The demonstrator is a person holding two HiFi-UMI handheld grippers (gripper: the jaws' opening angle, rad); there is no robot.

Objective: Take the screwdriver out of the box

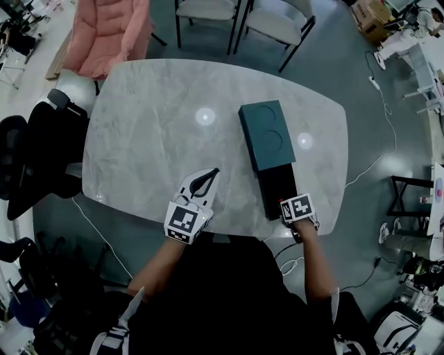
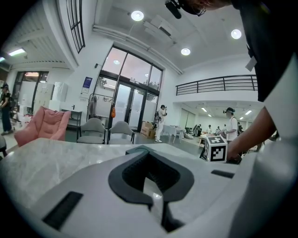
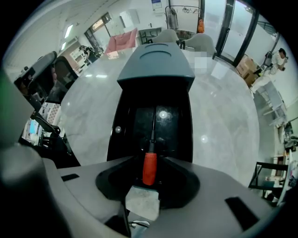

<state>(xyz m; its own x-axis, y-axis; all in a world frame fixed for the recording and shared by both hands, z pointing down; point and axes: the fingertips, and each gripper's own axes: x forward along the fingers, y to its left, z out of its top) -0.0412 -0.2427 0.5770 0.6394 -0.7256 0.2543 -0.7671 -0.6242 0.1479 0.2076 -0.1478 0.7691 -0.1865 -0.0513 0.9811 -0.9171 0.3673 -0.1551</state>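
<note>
On the marble table (image 1: pixel 152 139) lies a dark teal box (image 1: pixel 267 135) with its black inner tray (image 1: pixel 277 188) slid out toward me. A screwdriver with a red handle (image 3: pixel 149 168) and a thin dark shaft lies in the tray (image 3: pixel 123 121). My right gripper (image 1: pixel 297 211) points steeply down over the tray's near end. Its jaws stand open on either side of the red handle, with a gap on both sides. The left gripper (image 1: pixel 211 173) rests low over the table near the front edge, left of the box, shut and empty (image 2: pixel 145 149).
A pink armchair (image 1: pixel 111 31) and two grey chairs (image 1: pixel 208 10) stand beyond the table's far edge. A black office chair (image 1: pixel 35 152) sits at the left. A white cable (image 1: pixel 385 132) runs over the floor at the right. Several people stand far off in the left gripper view.
</note>
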